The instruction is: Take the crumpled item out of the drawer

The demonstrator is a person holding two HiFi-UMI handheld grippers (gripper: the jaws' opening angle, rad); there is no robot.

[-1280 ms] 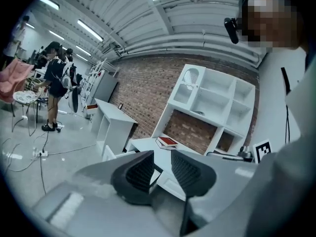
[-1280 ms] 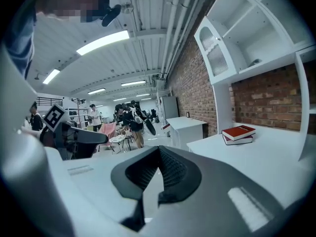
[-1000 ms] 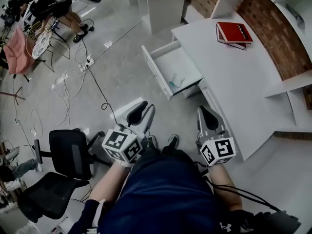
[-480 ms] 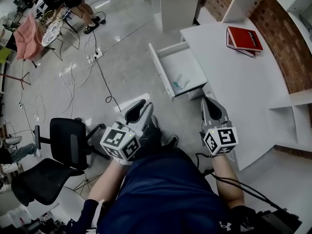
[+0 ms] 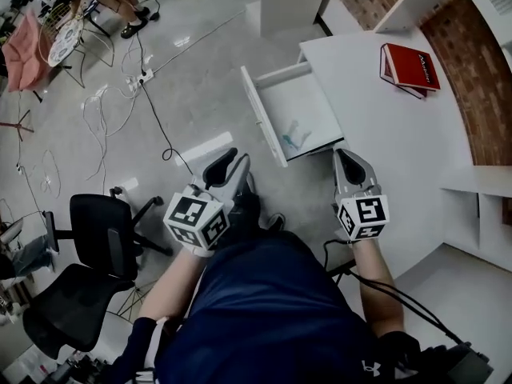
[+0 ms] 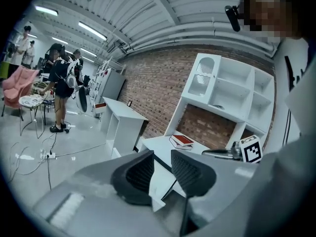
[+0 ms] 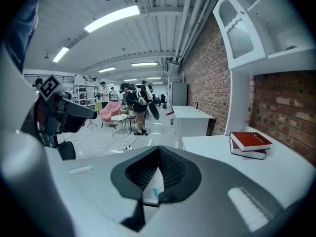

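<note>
Right tongs [image 5: 349, 156] nearer pale-teal crumpled item [image 5: 293, 135].

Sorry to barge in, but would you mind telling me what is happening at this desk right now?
A person stands facing a white desk with a gripper in each hand. The desk's drawer is pulled open, and a crumpled item lies inside it, untouched. The left gripper has its jaws apart and empty; the right gripper is shut on nothing. Both are short of the drawer. A red book lies on the desktop.
</note>
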